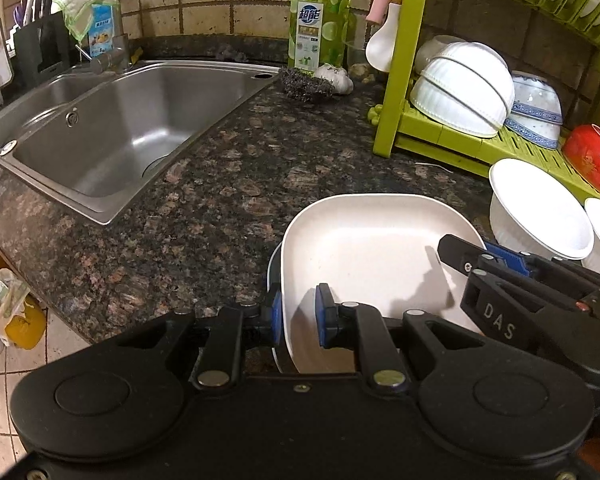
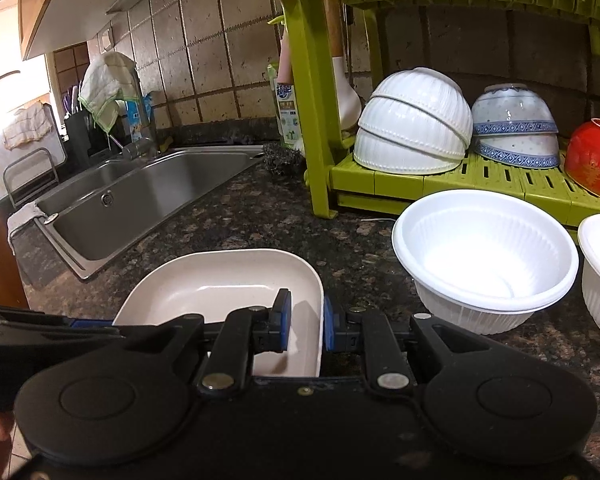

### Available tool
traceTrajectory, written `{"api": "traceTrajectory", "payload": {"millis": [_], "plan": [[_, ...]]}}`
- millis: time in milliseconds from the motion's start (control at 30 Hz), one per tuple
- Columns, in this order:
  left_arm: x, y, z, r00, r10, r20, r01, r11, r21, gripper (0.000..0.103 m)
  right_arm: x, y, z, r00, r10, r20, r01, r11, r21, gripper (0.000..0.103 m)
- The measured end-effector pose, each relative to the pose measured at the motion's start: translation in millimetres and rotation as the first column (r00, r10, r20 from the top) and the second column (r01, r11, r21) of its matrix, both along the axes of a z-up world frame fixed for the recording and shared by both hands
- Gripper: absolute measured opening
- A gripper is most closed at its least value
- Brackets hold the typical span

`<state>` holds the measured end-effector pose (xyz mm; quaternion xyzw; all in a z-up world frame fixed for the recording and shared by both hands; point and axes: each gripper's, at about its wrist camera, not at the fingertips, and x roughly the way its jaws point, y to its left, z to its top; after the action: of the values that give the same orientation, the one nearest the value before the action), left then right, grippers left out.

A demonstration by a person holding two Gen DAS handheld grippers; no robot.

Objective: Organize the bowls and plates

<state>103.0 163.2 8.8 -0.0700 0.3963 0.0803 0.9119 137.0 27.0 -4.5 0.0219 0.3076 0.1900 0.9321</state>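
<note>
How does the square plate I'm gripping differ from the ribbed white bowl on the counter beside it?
The square plate is shallow, smooth and cream; the ribbed white bowl is deep, round, fluted and bright white. Both tools, left and right, clamp opposite edges of the plate; the bowl stands free before the green rack. Both sit open side up and look empty.

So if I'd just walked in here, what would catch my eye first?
Probably the cream square plate on the dark granite counter, with both black grippers' blue-padded jaws straddling its rim, the left gripper at one side and the right gripper at the other. Next, the lime-green dish rack by the wall, holding upside-down white bowls and a red bowl at its right end.
</note>
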Motion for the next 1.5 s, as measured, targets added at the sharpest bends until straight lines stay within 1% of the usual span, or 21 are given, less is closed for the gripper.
{"api": "traceTrajectory", "payload": {"millis": [167,267,600,833,967,1100,1233,1433,1500], "plan": [[0,0,0,1.000,-0.002,0.000,0.002,1.000,0.002,0.029,-1,2,0,1.000,-0.003,0.010,0.003,1.000,-0.011,0.023],[1,0,-1,1.000,0.001,-0.006,-0.001,1.000,-0.001,0.029,-1,1,-1,1.000,-0.003,0.014,0.003,1.000,-0.016,0.024],[1,7,0,1.000,0.027,-0.016,-0.027,0.999,-0.017,0.030,0,-2,-4,1.000,-0.017,-0.018,0.017,1.000,-0.010,0.024],[1,14,-1,0.999,0.011,-0.053,-0.015,0.997,-0.081,0.030,0,1,-6,1.000,-0.013,-0.009,0.012,0.999,-0.032,0.024],[-2,21,3,0.999,0.015,-0.046,-0.021,0.993,-0.117,0.030,0,3,-7,1.000,0.002,-0.021,-0.003,0.999,-0.040,0.024],[-4,22,5,0.999,0.027,-0.035,-0.030,0.994,-0.110,0.030,-2,6,-8,1.000,0.019,-0.008,-0.020,0.998,-0.063,0.024],[-2,19,4,0.999,0.013,-0.043,-0.017,0.996,-0.087,0.031,-2,7,-10,1.000,0.024,0.001,-0.024,0.997,-0.076,0.024],[-2,23,6,0.999,0.000,-0.040,-0.004,0.996,-0.092,0.032,-3,9,-10,1.000,0.023,0.012,-0.022,0.994,-0.112,0.026],[-5,23,9,1.000,0.020,-0.022,-0.022,0.998,-0.059,0.032,-3,11,-12,1.000,0.019,0.009,-0.018,0.991,-0.133,0.027]]}}
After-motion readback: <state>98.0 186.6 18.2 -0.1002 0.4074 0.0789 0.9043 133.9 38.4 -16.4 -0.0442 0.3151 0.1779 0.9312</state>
